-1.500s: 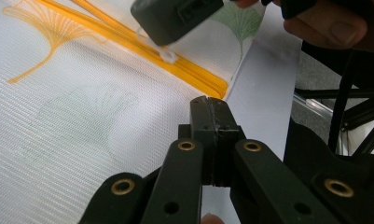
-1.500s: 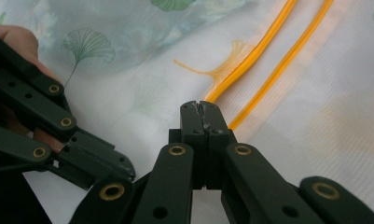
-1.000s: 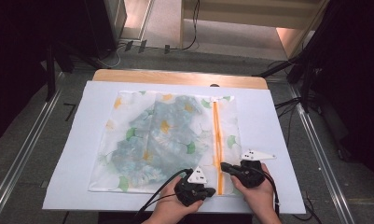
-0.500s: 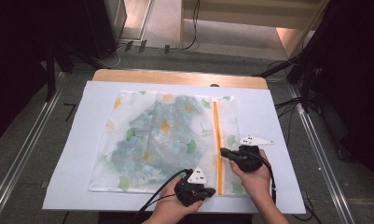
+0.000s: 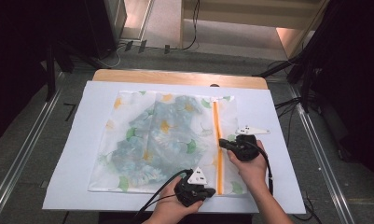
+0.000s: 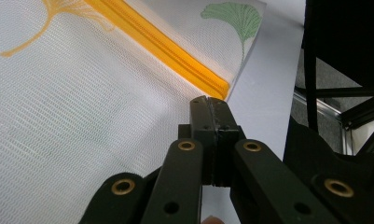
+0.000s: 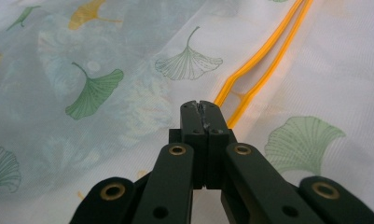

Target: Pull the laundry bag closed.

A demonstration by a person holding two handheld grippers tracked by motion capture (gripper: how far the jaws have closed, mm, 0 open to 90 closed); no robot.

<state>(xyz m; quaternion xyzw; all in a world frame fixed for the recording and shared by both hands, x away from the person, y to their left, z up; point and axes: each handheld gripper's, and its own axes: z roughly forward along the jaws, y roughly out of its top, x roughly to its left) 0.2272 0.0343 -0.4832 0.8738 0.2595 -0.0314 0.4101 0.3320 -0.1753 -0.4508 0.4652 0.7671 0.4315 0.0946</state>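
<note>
A white mesh bag [image 5: 161, 140] printed with green and yellow leaves lies flat, with bluish cloth inside. An orange zipper [image 5: 216, 121] runs along its right side. My left gripper [image 5: 211, 191] sits at the zipper's near end, shut on the bag's corner [image 6: 231, 86] right beside the closed zipper [image 6: 166, 49]. My right gripper [image 5: 220, 142] is partway up the zipper, shut at the spot where the two orange tracks [image 7: 268, 56] meet. Its tips [image 7: 200, 105] hide the zipper pull. Beyond them the zipper stands open.
The bag rests on a white sheet [image 5: 268, 112] over a wooden table [image 5: 175, 77]. Metal rails [image 5: 17, 163] run along the floor on both sides, and cables [image 5: 128, 46] lie behind the table. Dark equipment [image 5: 352, 70] stands at the right.
My right gripper has slid away from me along the zipper, from beside the left gripper to about mid-length. The left gripper has stayed at the near corner.
</note>
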